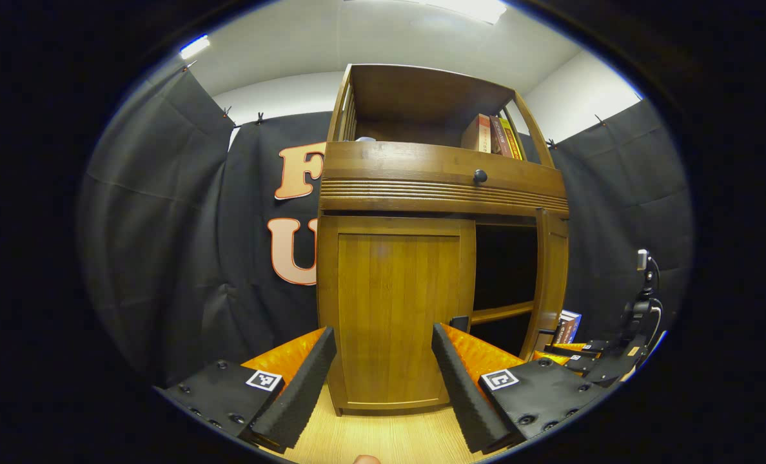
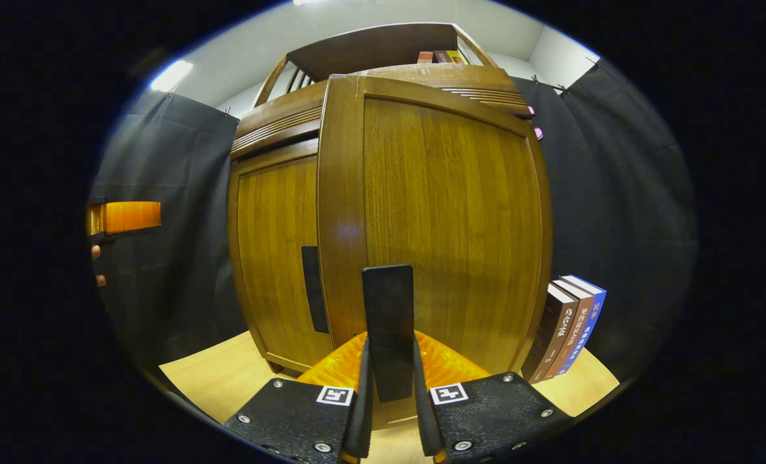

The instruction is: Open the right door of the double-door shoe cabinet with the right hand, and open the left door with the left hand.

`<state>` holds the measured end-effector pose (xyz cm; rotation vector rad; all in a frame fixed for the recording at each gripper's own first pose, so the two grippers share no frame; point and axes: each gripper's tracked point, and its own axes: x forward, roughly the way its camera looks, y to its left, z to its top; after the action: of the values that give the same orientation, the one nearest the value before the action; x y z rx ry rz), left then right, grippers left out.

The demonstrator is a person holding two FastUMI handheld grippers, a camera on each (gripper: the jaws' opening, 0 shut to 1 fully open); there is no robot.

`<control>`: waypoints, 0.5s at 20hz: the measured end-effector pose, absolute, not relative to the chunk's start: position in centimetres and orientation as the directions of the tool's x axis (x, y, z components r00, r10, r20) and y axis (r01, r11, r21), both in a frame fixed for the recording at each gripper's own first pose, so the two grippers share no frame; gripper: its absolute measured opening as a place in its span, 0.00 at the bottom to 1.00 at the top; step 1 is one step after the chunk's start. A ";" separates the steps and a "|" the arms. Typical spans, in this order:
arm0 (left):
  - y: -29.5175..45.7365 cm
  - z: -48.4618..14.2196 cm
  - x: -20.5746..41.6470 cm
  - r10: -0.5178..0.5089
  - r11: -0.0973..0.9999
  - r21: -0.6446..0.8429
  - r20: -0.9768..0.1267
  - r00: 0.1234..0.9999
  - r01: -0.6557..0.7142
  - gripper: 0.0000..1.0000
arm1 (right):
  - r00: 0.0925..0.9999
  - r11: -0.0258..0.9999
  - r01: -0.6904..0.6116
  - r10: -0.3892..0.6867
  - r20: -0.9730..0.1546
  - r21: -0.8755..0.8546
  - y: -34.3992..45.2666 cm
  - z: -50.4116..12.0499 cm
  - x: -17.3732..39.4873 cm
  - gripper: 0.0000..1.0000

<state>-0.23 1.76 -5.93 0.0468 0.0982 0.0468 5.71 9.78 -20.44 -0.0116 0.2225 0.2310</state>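
Right claw clamped on the open door's handle

Nearest in the right gripper view, the right claw (image 2: pixel 389 386) has its two fingers pressed on the flat dark handle (image 2: pixel 388 322) of the right door (image 2: pixel 447 225), which stands swung out from the shoe cabinet (image 2: pixel 273 245). Three books (image 2: pixel 570 328) stand upright just right of that door on the wooden bench (image 2: pixel 209 380).

Seen from the left gripper view, the left claw (image 1: pixel 383 380) hangs with its fingers wide apart and nothing between them, facing the left door (image 1: pixel 392 316), which sits shut and flush. Beside it the right door (image 1: pixel 550 277) is swung outward, baring a dark inside with a shelf (image 1: pixel 494 313). A drawer with a round knob (image 1: pixel 480 175) runs above both doors, and more books (image 1: pixel 492 135) stand in the top shelf. The right claw (image 1: pixel 576 351) shows low at the right.
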 end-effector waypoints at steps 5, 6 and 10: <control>0.6 -6.8 -0.1 0.037 0.999 0.038 -0.115 0.993 -0.033 0.95 | 0.953 0.975 -0.221 0.215 -0.215 -0.007 7.4 -19.6 3.3 0.29; 0.4 -6.9 0.0 0.035 0.999 0.038 -0.118 0.992 -0.030 0.94 | 0.954 0.976 -0.218 0.211 -0.215 -0.009 6.8 -19.5 2.8 0.27; -0.7 -7.5 -0.1 0.022 0.999 0.036 -0.130 0.991 -0.017 0.94 | 0.959 0.981 -0.195 0.185 -0.215 -0.025 4.9 -18.9 1.5 0.26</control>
<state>-0.10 -0.70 -7.49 0.0345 0.1309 0.0198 1.46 4.90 -18.88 -0.0457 0.2133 0.1927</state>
